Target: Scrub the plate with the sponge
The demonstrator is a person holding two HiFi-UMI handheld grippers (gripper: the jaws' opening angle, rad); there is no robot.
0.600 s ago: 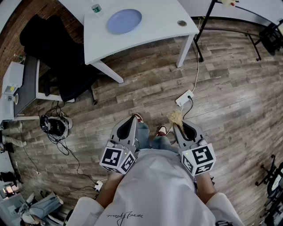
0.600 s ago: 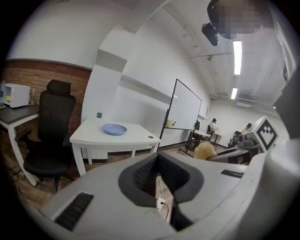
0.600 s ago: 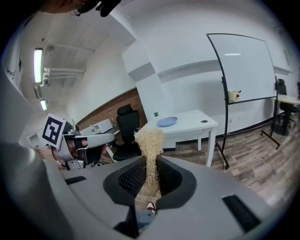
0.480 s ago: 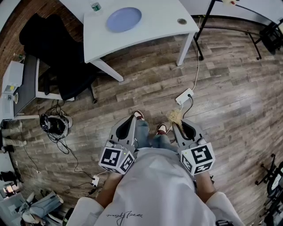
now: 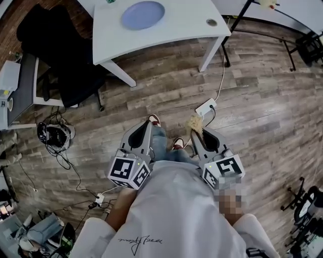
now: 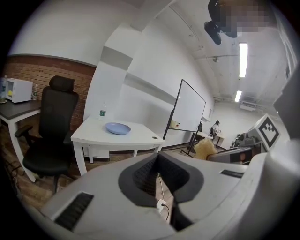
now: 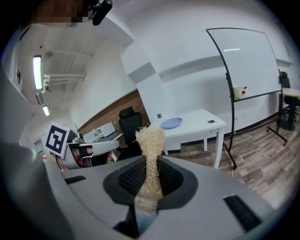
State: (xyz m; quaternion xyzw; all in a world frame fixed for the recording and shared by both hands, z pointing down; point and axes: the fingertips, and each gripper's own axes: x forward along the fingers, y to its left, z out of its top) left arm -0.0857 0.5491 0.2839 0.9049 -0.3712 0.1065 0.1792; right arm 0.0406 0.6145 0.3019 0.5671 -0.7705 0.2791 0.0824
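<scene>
Jaws of right gripper (image 7: pixel 151 161) pinch sponge (image 7: pixel 150 140) (plate (image 7: pixel 171 123) well apart).

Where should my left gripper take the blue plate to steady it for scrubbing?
Probably its near rim, coming in from the front: the blue plate lies flat on the white table, so only the raised rim offers the jaws a pinch.

12 o'clock: bare floor up to the table (image 5: pixel 171 35); open.
Table top: plate (image 5: pixel 143 14) left of middle; bare around it.
1 o'clock: power strip (image 5: pixel 204 107) and cable (image 5: pixel 222 75) on the floor; whiteboard (image 7: pixel 243 61) stand beyond.
10 o'clock: chair (image 5: pixel 65 55) beside the table blocks that side.
9 o'clock: gear (image 5: pixel 53 135) on the floor.
3 o'clock: open floor.
</scene>
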